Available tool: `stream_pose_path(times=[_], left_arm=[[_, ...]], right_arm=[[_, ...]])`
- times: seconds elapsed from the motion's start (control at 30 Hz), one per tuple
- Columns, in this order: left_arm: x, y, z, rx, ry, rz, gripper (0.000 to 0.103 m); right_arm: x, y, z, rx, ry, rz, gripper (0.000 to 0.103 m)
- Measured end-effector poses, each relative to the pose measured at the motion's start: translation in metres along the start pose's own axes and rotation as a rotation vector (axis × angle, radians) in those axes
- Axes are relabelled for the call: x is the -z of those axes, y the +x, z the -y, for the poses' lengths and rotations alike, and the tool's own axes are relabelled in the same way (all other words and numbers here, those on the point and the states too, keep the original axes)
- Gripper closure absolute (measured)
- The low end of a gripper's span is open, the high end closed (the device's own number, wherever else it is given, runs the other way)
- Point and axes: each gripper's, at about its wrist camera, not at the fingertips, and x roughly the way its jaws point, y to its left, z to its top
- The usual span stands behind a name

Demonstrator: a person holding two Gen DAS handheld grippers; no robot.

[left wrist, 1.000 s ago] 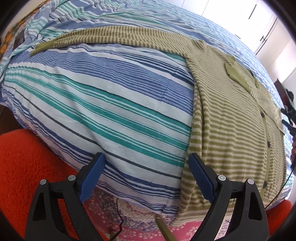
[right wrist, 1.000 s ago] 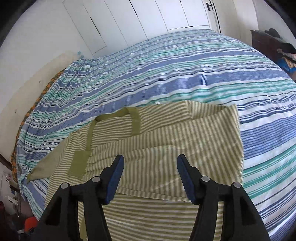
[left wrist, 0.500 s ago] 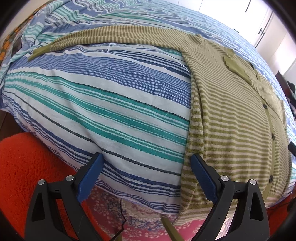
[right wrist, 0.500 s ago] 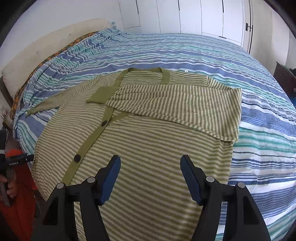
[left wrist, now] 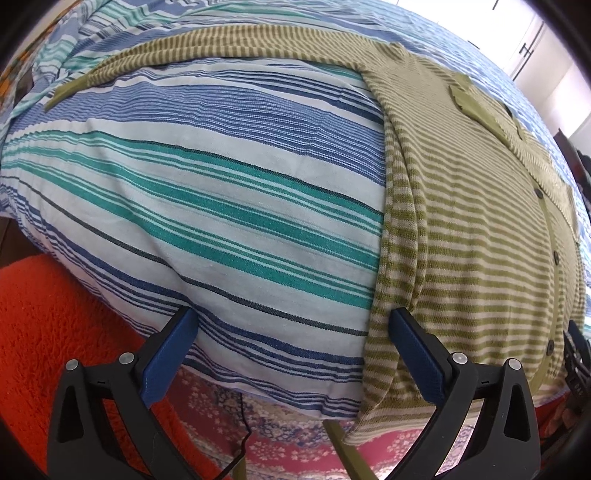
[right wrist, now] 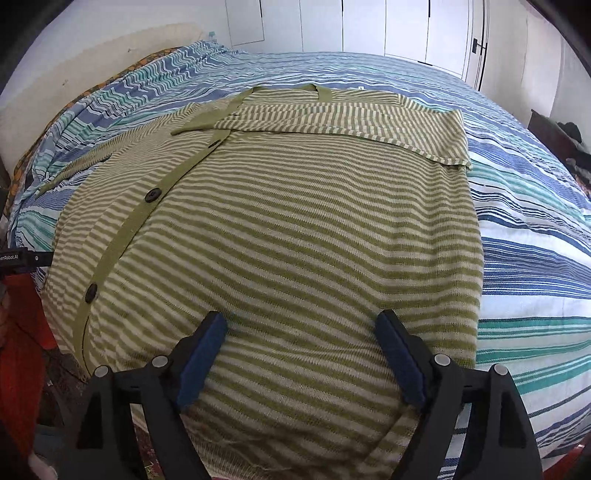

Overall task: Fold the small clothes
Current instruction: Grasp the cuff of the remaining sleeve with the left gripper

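Note:
A green-and-cream striped cardigan (right wrist: 295, 206) with dark buttons lies flat on the bed, front up. Its right sleeve (right wrist: 332, 122) is folded across the chest. The other sleeve (left wrist: 207, 48) stretches out over the bedspread to the left. My left gripper (left wrist: 291, 332) hovers at the bed's near edge by the cardigan's left hem corner (left wrist: 380, 369), its jaws opening, nothing between them. My right gripper (right wrist: 301, 332) hangs over the cardigan's lower part, jaws opening wide, empty, the knit just below the pads.
The bed wears a blue, teal and white striped cover (left wrist: 221, 192). An orange-red rug (left wrist: 44, 325) and a patterned red carpet (left wrist: 288, 435) lie below its edge. White wardrobe doors (right wrist: 406, 26) stand behind the bed. Dark furniture (right wrist: 557, 136) sits at the right.
My right gripper drew back from the folded sleeve toward the hem, and its jaws spread wider. The left gripper stayed near the bed edge, opening a little more.

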Motion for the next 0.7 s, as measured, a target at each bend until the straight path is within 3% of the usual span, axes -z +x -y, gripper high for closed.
stream_pose_path(times=[0.53,0.6,0.7], left_arm=[[0.002,-0.002,-0.008,0.017,0.005,-0.017,0.001],[-0.007,-0.012,-0.016,0.078,-0.013,-0.021,0.002],[-0.036,-0.041,-0.058,0.211,-0.148,0.097,0.002]], right_arm=[[0.002,0.001,-0.004,0.02,-0.01,0.016,0.017],[0.002,0.001,-0.004,0.021,-0.011,0.015,0.017],[0.002,0.0,-0.004,0.025,-0.009,0.012,0.017]])
